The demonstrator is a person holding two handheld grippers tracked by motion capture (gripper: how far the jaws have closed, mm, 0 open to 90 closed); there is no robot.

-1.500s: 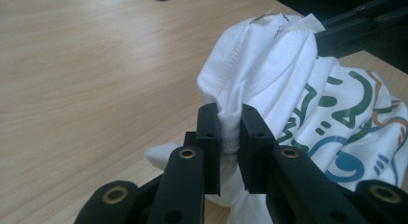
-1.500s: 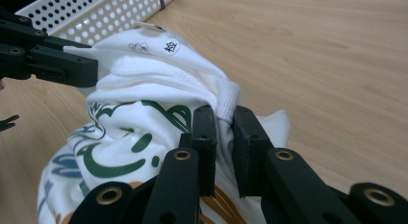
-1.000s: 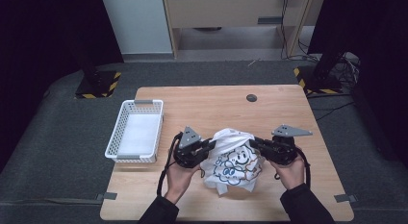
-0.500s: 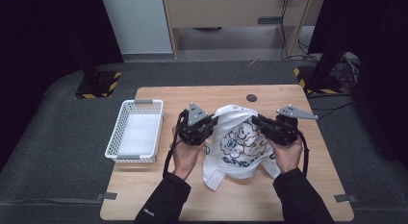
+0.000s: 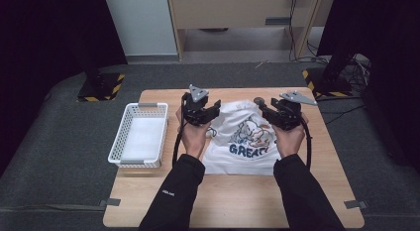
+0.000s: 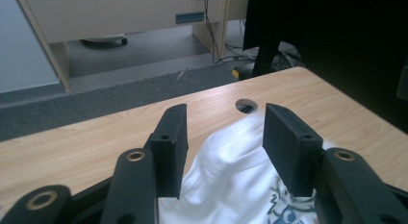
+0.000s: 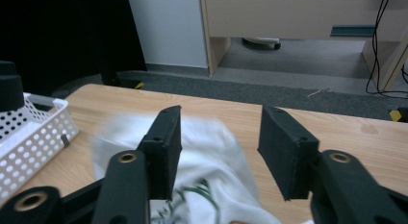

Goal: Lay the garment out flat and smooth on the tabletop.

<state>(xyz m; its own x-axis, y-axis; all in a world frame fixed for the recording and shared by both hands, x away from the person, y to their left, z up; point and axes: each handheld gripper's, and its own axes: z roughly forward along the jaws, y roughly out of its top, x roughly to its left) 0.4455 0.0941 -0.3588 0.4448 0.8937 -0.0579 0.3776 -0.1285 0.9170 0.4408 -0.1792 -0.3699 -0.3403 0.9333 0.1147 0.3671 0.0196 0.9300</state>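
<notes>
Since a second ago the white T-shirt (image 5: 242,137) has gone from a crumpled heap between my hands to a spread sheet, and I have carried it farther up the table (image 5: 233,201). My jaws have just been opening on both sides, and the cloth now drops free below them.

The shirt lies flat near the middle of the table, print up, the word under the cartoon reading toward me. Its long axis runs away from me: hem at my near side, collar end toward the cable hole (image 5: 258,99) by the far edge.

My left gripper (image 5: 210,112) hovers over the shirt's far left corner, my right gripper (image 5: 262,109) over the far right. Both are parted and grip nothing; the fabric sits under the pads, not pinched.

To lay it out well, I judge I should lift straight clear so no pad snags the cloth, then smooth the bunched far edge. The white basket (image 5: 130,159) waits beside it at the left.
</notes>
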